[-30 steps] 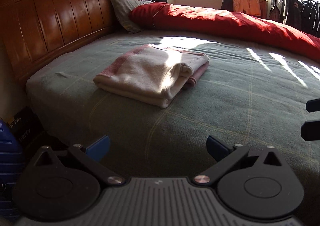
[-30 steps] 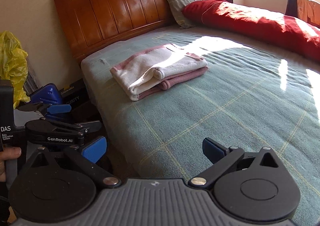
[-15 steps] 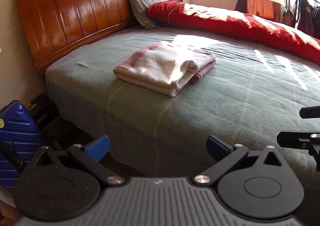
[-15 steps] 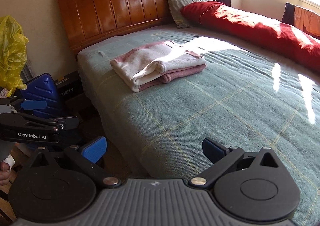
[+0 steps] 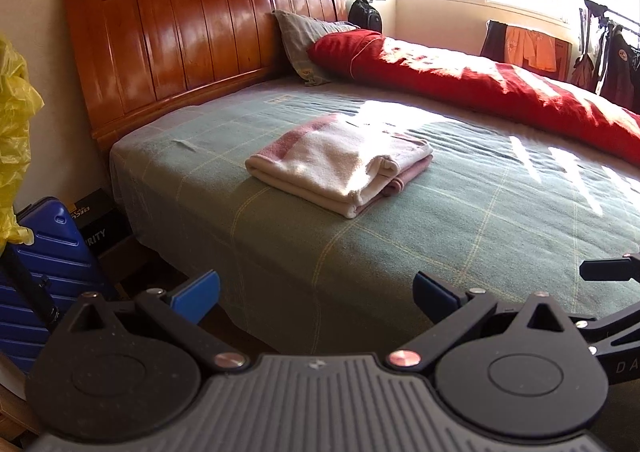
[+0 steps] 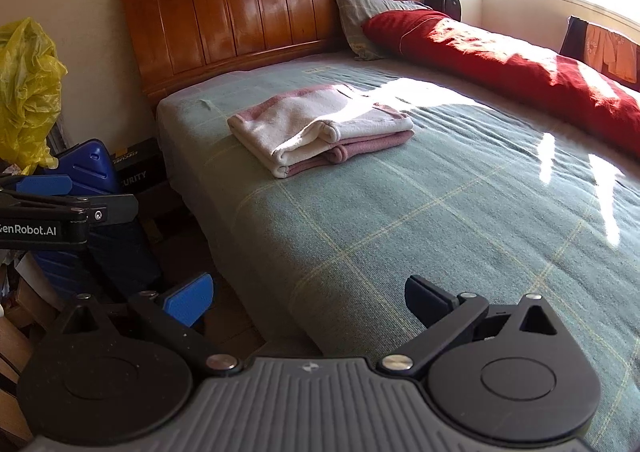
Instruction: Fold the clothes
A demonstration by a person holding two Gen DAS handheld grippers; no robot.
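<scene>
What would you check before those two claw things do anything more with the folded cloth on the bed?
1. Left gripper open and holding nothing: ok.
2. Right gripper open and holding nothing: ok.
3. Folded garment lies flat on the green bedspread, layers stacked: ok.
4. Both grippers clear of the garment, back at the bed's edge: ok.
5. Red duvet apart from the garment: ok.
6. More clothes waiting to be folded on the bed: cannot tell; none shows.
</scene>
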